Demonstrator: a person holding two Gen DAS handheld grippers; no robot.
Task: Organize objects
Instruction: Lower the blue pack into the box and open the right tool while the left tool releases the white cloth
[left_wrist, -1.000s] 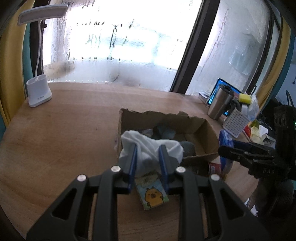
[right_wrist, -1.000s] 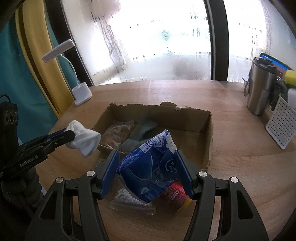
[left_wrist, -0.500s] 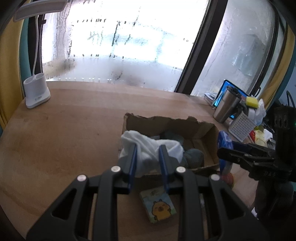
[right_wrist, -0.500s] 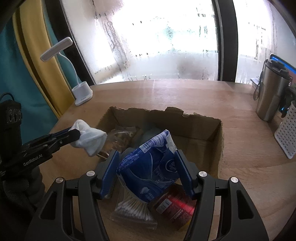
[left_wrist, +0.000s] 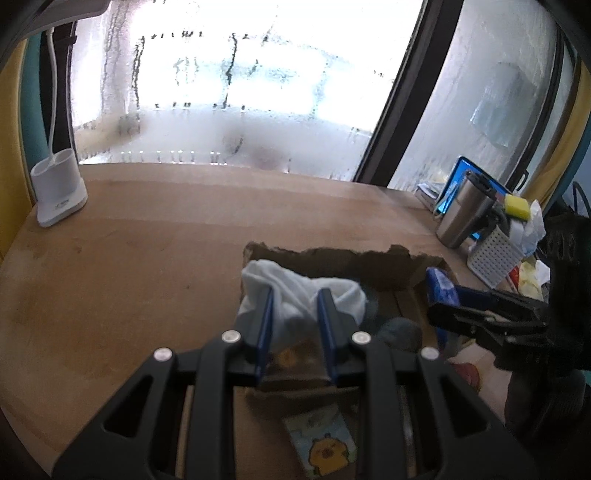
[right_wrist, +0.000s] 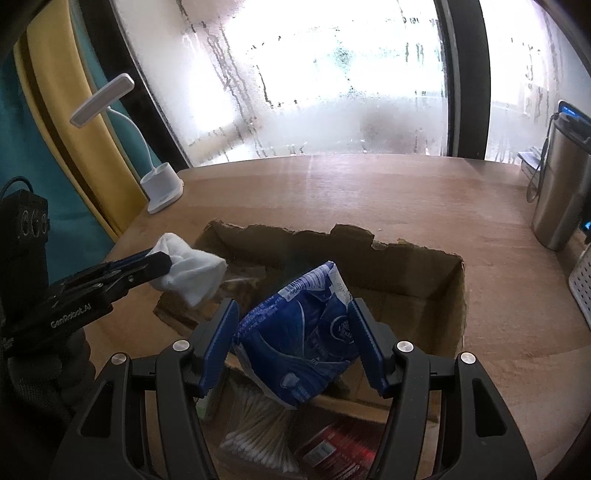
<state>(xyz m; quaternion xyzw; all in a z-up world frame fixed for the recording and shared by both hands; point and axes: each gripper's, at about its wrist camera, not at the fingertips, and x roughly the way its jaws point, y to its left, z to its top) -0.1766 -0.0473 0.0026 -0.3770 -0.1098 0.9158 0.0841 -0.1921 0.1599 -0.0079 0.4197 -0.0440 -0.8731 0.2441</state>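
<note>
Holding, left gripper (left_wrist: 295, 310): we see it angled downward, jaws clamped on a white cloth (left_wrist: 295, 295), just over the near-left corner of the cardboard box (left_wrist: 347, 258).
Holding, right gripper (right_wrist: 293, 325): tilted downward too, pads pressing a blue packet (right_wrist: 306, 332) above the box's near wall.
Below the right fingers: cotton swabs (right_wrist: 255, 432), a red package (right_wrist: 332, 446).
Below the left fingers: a chick-print card (left_wrist: 325, 443).

1 box (right_wrist: 424, 291), 1 lamp (right_wrist: 162, 188), 1 tumbler (left_wrist: 461, 214).
</note>
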